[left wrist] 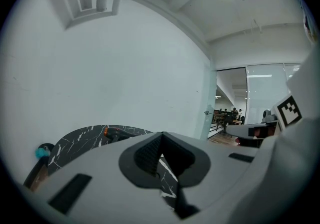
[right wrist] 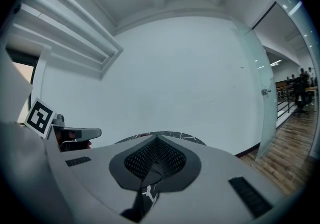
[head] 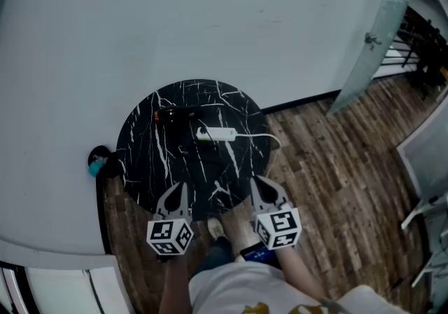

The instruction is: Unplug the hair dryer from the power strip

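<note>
At the far left of the head view, a small teal object (head: 95, 163) sits on the floor against the white wall, just beside the round black marble table (head: 143, 166). The left gripper (head: 175, 194) hovers over the table's near edge at lower centre-left, its jaws pressed together with nothing between them. The dark hair dryer (head: 175, 115) lies towards the table's far side. Just right of it is the white power strip (head: 218, 133), with a white cord (head: 262, 138) looping off to the right. The right gripper (head: 262, 190), at lower centre-right, is likewise closed and empty. A glass door (head: 371, 33) stands at the upper right, above the wooden floor (head: 336, 187).
</note>
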### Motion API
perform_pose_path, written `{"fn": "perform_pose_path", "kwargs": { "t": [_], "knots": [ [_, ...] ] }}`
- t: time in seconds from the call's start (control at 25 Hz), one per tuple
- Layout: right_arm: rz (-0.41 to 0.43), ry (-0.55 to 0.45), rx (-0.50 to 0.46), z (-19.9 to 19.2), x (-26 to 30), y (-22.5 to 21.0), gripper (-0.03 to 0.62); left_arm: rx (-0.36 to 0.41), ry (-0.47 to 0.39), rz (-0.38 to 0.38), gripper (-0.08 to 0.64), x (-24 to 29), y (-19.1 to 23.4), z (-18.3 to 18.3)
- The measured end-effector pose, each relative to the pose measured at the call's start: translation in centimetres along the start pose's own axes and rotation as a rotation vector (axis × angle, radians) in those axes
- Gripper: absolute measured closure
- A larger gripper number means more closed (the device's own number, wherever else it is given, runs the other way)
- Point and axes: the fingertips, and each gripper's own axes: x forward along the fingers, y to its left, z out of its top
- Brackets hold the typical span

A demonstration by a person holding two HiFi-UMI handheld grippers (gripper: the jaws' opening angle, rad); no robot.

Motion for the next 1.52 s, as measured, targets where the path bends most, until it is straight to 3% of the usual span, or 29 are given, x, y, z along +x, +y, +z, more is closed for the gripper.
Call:
{"fn": "perform_pose_path", "kwargs": {
  "t": [0.48, 0.96, 1.28, 1.52],
  "knots": [
    [-0.042, 0.059, -0.01, 1.4, 12.3, -3.6, 0.595, -0.011, 0.044, -0.038, 0.562, 12.5, 6.3, 2.0],
    [-0.081, 0.141, -0.014, 1.2, 22.7, -5.4, 0.595, -0.028, 0.113, -0.117, 0.563, 21.5, 11.5, 1.3],
    [-0.091, 0.155, -0.01, 0.8, 25.9, -5.8, 0.595, 0.035, 0.13, -0.153, 0.563, 25.1, 13.2, 1.2],
    [-0.097, 0.161, 0.003, 0.7, 25.4, -6.2, 0.595, 0.007, 0.131, -0.198, 0.563, 25.7, 12.6, 0.9]
  ]
}}
